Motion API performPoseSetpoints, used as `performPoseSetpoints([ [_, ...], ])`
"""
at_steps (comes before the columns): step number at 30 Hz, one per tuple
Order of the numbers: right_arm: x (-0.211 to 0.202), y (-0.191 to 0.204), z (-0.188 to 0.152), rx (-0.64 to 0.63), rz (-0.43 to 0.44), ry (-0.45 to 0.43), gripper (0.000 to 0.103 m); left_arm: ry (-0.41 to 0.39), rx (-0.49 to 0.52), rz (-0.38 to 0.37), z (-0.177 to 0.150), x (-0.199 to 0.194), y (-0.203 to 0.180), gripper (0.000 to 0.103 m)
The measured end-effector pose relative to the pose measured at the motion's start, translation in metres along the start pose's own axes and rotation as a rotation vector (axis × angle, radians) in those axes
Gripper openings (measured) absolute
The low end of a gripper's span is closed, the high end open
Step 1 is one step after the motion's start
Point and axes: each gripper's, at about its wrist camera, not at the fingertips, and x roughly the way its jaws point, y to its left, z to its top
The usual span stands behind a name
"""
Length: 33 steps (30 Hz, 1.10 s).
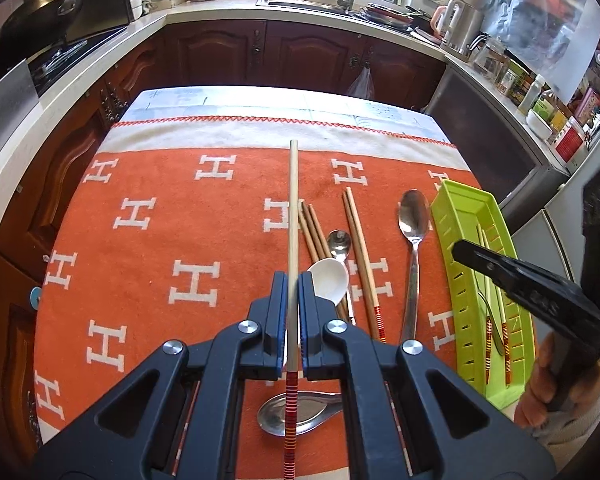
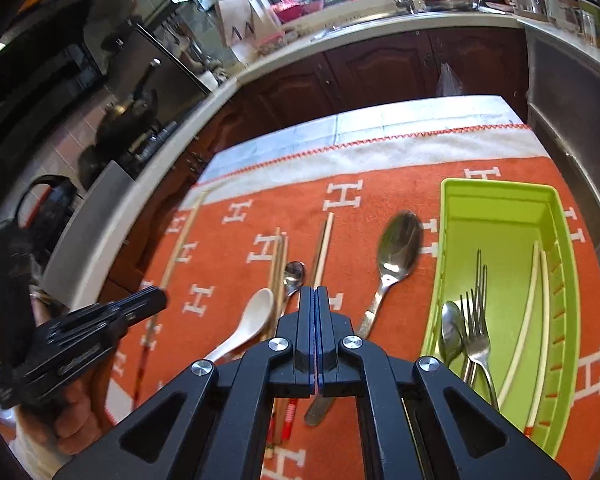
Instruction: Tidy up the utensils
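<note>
My left gripper (image 1: 293, 280) is shut on a long wooden chopstick (image 1: 293, 208) with a red-striped end, lifted above the orange cloth (image 1: 160, 208). From the right wrist view, the left gripper (image 2: 162, 298) and its chopstick (image 2: 180, 248) are at the left. My right gripper (image 2: 315, 291) is shut with nothing between its pads, above the loose utensils. It hovers over the green tray (image 1: 444, 216) in the left wrist view. The tray (image 2: 496, 189) holds forks (image 2: 474, 312), a spoon (image 2: 450, 330) and pale chopsticks (image 2: 534, 292).
On the cloth lie a large metal spoon (image 1: 414, 216), a white ceramic spoon (image 1: 328, 280), a small metal spoon (image 1: 339, 242), several brown chopsticks (image 1: 312, 232) and another metal spoon (image 1: 274, 416) under my left gripper. Kitchen counters and dark cabinets (image 1: 300, 56) ring the table.
</note>
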Motion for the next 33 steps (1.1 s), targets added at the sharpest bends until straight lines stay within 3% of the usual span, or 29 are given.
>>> performPoseSetpoints([
  [4, 0.028, -0.015, 0.013, 0.091, -0.049, 0.061, 0.003, 0.001, -0.022, 0.002, -0.003, 0.001, 0.010, 0.003],
  [7, 0.041, -0.028, 0.024, 0.116, -0.093, 0.077, 0.018, 0.000, -0.030, 0.001, -0.003, 0.002, 0.014, 0.003],
  [9, 0.046, -0.033, 0.033, 0.115, -0.148, 0.071, 0.036, -0.001, -0.035, -0.002, -0.003, 0.002, 0.017, 0.003],
  [10, 0.049, -0.035, 0.039, 0.115, -0.164, 0.070, 0.037, 0.000, -0.039, -0.005, -0.003, 0.003, 0.018, 0.003],
  [18, 0.095, -0.041, 0.080, 0.092, -0.313, 0.138, 0.037, 0.005, -0.067, -0.014, -0.005, 0.007, 0.030, 0.003],
  [23, 0.125, -0.037, 0.088, 0.048, -0.366, 0.198, 0.036, 0.014, -0.089, -0.018, -0.006, 0.010, 0.038, 0.003],
  [27, 0.140, -0.033, 0.087, 0.014, -0.368, 0.229, 0.036, 0.023, -0.099, -0.017, -0.008, 0.014, 0.041, 0.003],
  [29, 0.144, -0.030, 0.086, 0.002, -0.356, 0.233, 0.026, 0.026, -0.101, -0.016, -0.009, 0.015, 0.041, 0.003],
  [33, 0.146, -0.028, 0.081, -0.020, -0.356, 0.226, 0.021, 0.033, -0.101, -0.019, -0.009, 0.018, 0.041, 0.003],
])
